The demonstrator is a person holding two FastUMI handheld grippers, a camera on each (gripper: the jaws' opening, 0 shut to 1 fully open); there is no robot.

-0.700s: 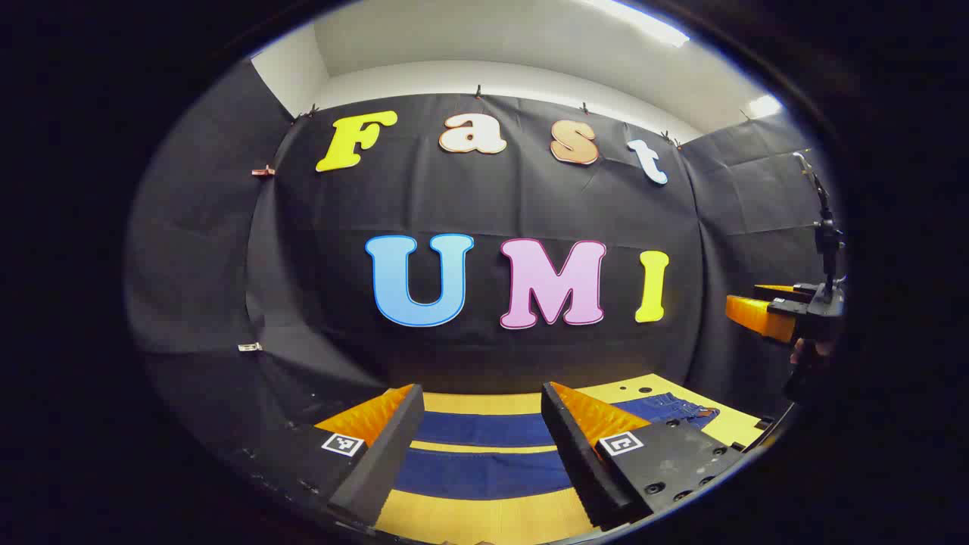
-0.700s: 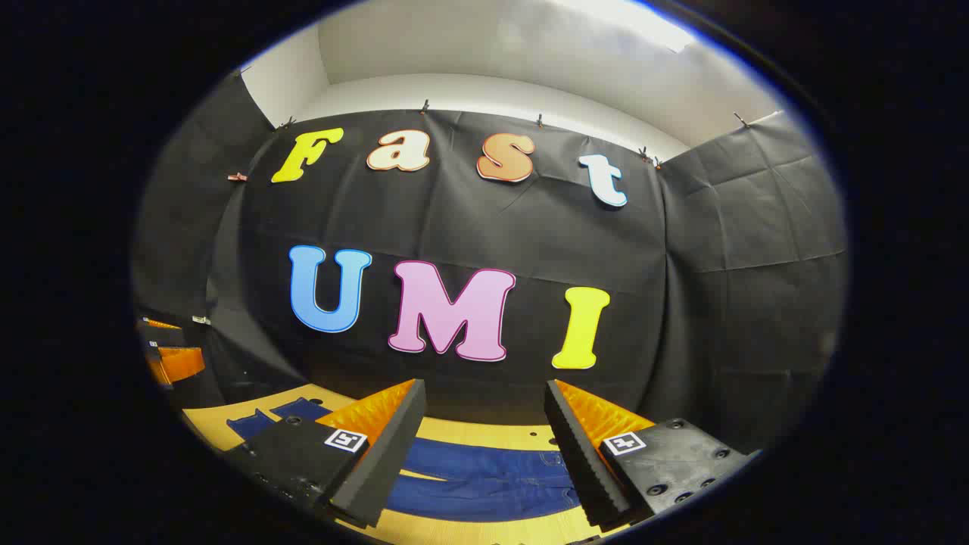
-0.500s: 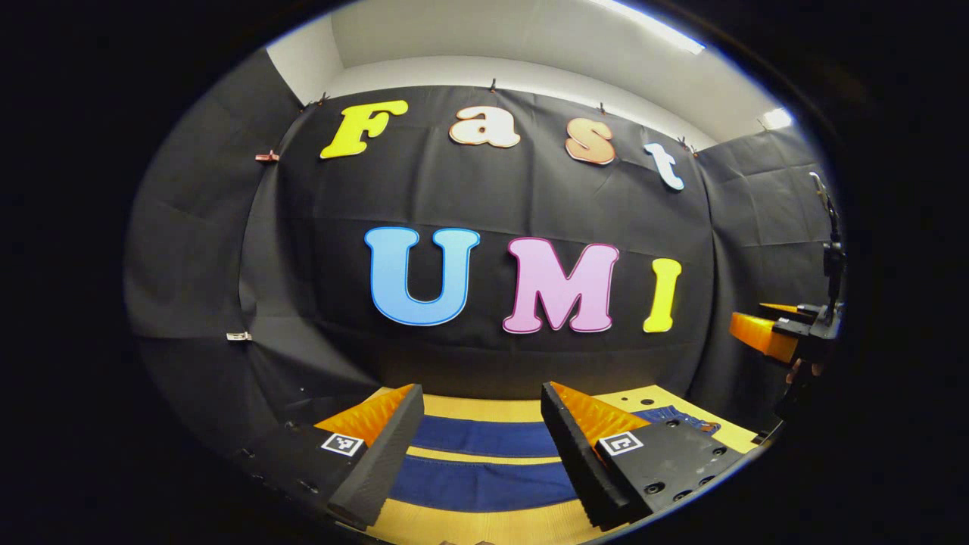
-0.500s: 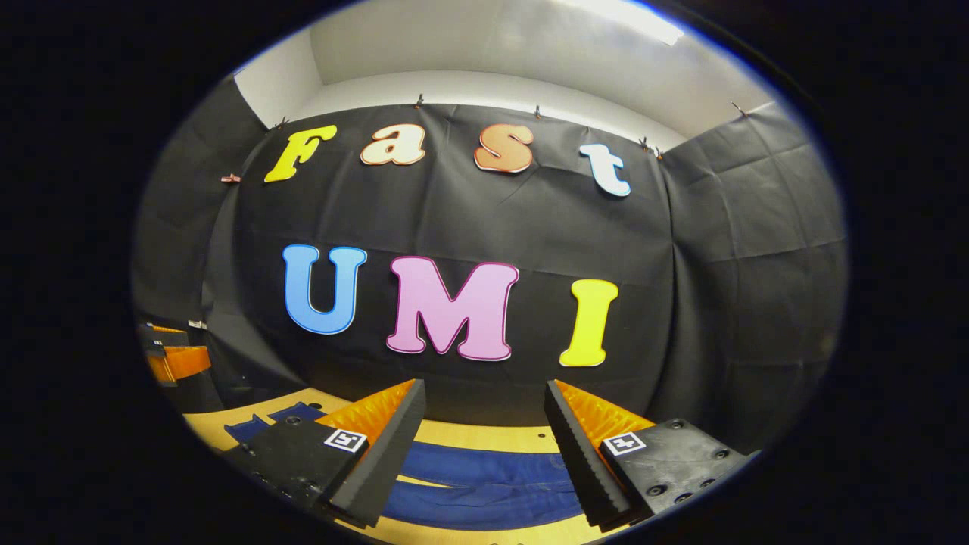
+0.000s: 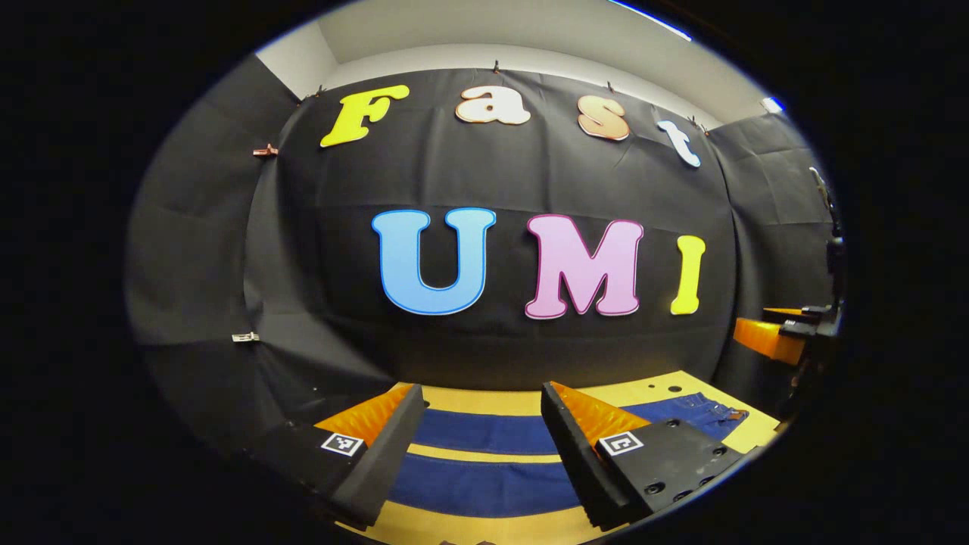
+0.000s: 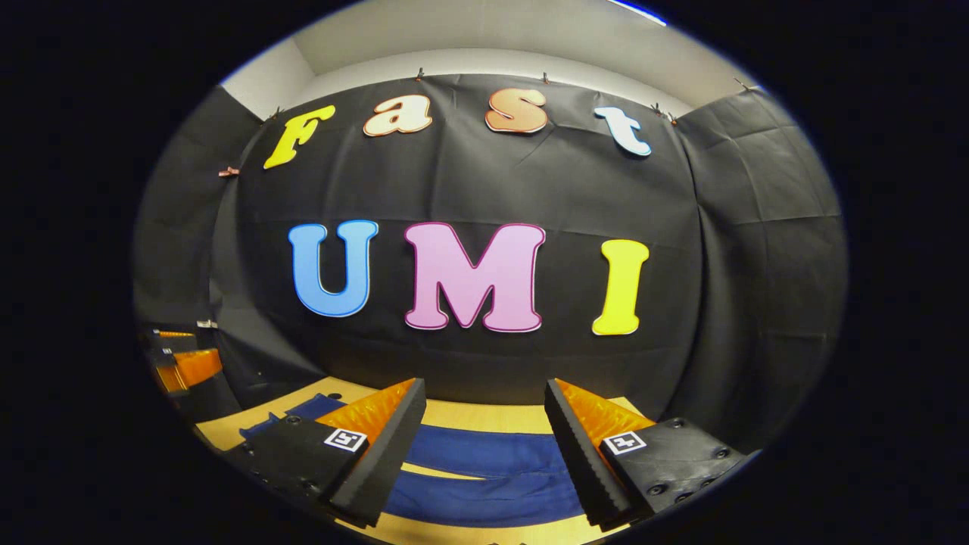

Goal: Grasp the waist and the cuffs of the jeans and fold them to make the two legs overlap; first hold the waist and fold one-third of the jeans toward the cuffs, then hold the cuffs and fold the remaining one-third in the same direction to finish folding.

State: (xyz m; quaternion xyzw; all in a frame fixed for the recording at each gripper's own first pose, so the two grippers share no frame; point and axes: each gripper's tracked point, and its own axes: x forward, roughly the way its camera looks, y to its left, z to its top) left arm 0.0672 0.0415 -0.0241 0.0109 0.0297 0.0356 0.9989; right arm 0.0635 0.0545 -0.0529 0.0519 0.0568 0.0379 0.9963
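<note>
While both grippers are hanging up in the air, the yellow table (image 5: 484, 530) is lying low under them, and the blue jeans (image 5: 484, 484) are lying flat on it. The jeans are stretching sideways across both views, so their long way is running from side to side in front of the fingers, not away from them. Two blue legs are showing one behind the other, with a thin yellow strip of table between them, so the legs are not lying on top of each other yet.

Looking from the left gripper (image 5: 484, 446), the legs are passing right under the gap between its fingers, and the waist (image 5: 708, 409) is sitting off to the right, past its right finger. The right gripper (image 6: 484, 446) is seeing wide blue cloth under its own gap, and the cuffs (image 6: 303, 412) are poking out far off to the left, past its left finger. So the right gripper looks nearer to the waist end, and the left gripper looks nearer to the cuff end.

Both grippers are holding their fingers wide apart, with nothing between them. Neither one is touching the jeans.

My guess is that each gripper is going to need to come down and grab the near edge at its own end.
</note>
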